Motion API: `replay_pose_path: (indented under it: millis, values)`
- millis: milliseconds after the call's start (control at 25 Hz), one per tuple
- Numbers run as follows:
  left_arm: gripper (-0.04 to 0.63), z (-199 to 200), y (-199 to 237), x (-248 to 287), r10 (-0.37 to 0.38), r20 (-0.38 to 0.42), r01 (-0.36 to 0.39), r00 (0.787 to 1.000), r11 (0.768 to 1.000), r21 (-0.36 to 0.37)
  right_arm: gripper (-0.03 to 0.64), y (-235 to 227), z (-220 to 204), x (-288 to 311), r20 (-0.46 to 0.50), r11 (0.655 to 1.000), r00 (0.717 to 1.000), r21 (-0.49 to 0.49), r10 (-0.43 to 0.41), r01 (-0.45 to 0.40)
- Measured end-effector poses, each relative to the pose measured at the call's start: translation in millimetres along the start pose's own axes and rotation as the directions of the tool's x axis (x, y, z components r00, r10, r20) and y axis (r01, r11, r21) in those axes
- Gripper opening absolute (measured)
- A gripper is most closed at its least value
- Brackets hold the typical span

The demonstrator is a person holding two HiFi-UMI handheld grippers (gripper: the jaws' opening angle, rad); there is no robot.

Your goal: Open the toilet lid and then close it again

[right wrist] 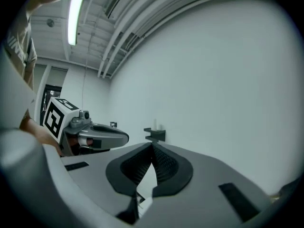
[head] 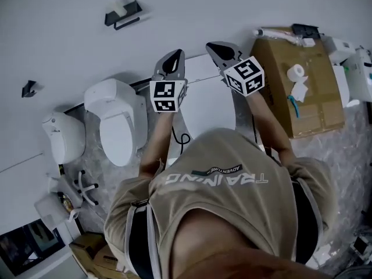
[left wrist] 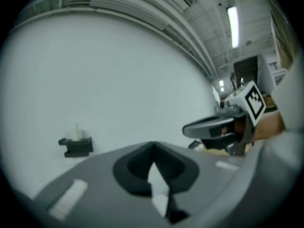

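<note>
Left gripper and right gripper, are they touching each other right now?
Apart. The head view shows the left gripper and the right gripper side by side, with a clear strip of pale background between them.

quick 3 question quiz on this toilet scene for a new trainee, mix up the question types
1. True or false: the jaws of the left tool stand wide apart.
2. In the head view, what stands to the person's right? A) a cardboard box B) a ladder C) a bucket
3. Fill in: the right tool points at the white ____.

Key:
1. False. The jaws meet at the tips, with nothing between them.
2. A
3. wall
</note>
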State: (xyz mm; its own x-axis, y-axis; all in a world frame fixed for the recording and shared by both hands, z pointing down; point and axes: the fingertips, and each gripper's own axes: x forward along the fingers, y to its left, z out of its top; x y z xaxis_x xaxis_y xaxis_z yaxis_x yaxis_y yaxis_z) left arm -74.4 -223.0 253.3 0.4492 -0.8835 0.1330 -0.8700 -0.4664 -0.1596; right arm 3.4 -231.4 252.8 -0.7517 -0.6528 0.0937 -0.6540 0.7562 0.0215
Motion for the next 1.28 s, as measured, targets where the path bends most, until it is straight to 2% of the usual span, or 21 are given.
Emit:
replay_pose_path:
  millis: [160, 400, 560, 880, 1120, 1280]
  values:
    - [0.003, 38.3, 6.8, -5.3, 0.007, 0.1, -0.012, 0.995, 0.999, 0.045, 0.009, 11.8, 47.0, 2.5, 0.125, 0.997, 0.991, -0.066, 0.039, -0.031]
    - [0.003, 85.9, 21.6, -5.4, 0.039, 0.217, -0.053, 0.975, 0.997, 0.057, 0.009, 14.1, 77.8, 8.2, 0.177, 0.993, 0.984, -0.117, 0.039, -0.018]
    - [0.003, 108.5, 18.6, -2.7, 0.006, 0.271, -0.032, 0.963, 0.995, 0.093, 0.009, 8.9, 96.5, 8.6, 0.219, 0.991, 0.975, -0.133, 0.025, 0.004]
    - [0.003, 118.1, 21.7, 13.0, -0.018, 0.284, -0.014, 0.959, 0.994, 0.109, 0.009, -1.7, 103.4, 6.4, 0.234, 0.99, 0.972, -0.138, 0.014, 0.018]
    - [0.003, 115.8, 5.9, 19.4, -0.051, 0.269, 0.017, 0.962, 0.992, 0.128, 0.009, -5.8, 98.7, -1.2, 0.235, 0.994, 0.972, -0.11, 0.019, 0.007]
    - [0.004, 109.8, 3.2, 10.9, -0.026, 0.277, -0.007, 0.961, 0.993, 0.117, 0.009, -2.7, 88.5, -7.2, 0.224, 0.995, 0.974, -0.098, 0.0, 0.022]
